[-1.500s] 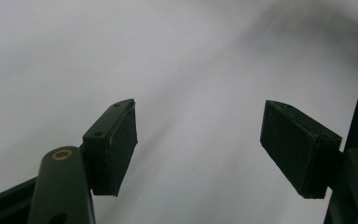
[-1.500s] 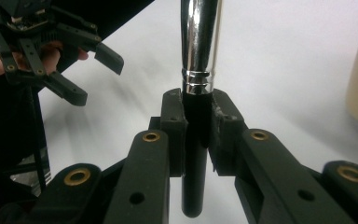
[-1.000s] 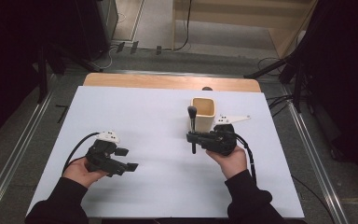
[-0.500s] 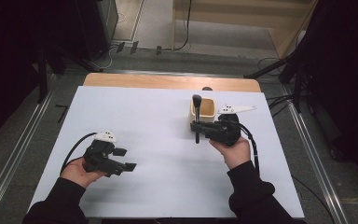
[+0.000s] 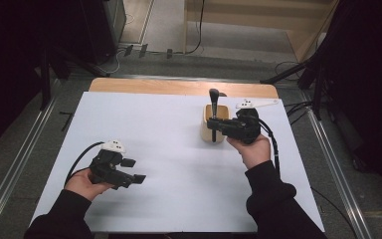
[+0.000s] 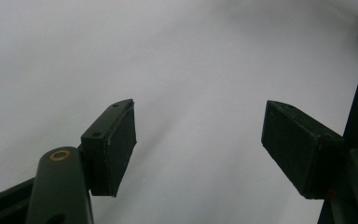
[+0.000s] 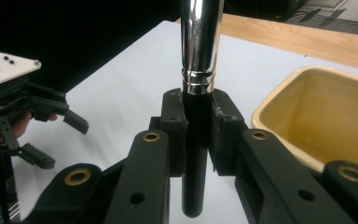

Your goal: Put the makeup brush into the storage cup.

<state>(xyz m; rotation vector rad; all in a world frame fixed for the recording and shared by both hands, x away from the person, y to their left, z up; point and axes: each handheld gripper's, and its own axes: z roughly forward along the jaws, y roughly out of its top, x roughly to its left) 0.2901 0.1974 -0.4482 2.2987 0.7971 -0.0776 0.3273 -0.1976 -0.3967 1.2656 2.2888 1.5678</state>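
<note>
Right hand (image 5: 251, 149) is reaching forward over the far right part of the white table (image 5: 179, 189), sleeve angled up from the bottom edge. The right gripper (image 5: 214, 125) is pointing left across the table, its jaws clamping the black handle of a makeup brush (image 5: 213, 107). The brush is standing upright, chrome ferrule above the jaws, dark head uppermost. It is hanging at the near left side of a cream square container (image 5: 214, 135), which is sitting on the table.

Left hand (image 5: 82, 183) is resting low near the table's near left edge. The left gripper (image 5: 133, 170) is pointing right, jaws spread wide with nothing between them, just above bare table.
</note>
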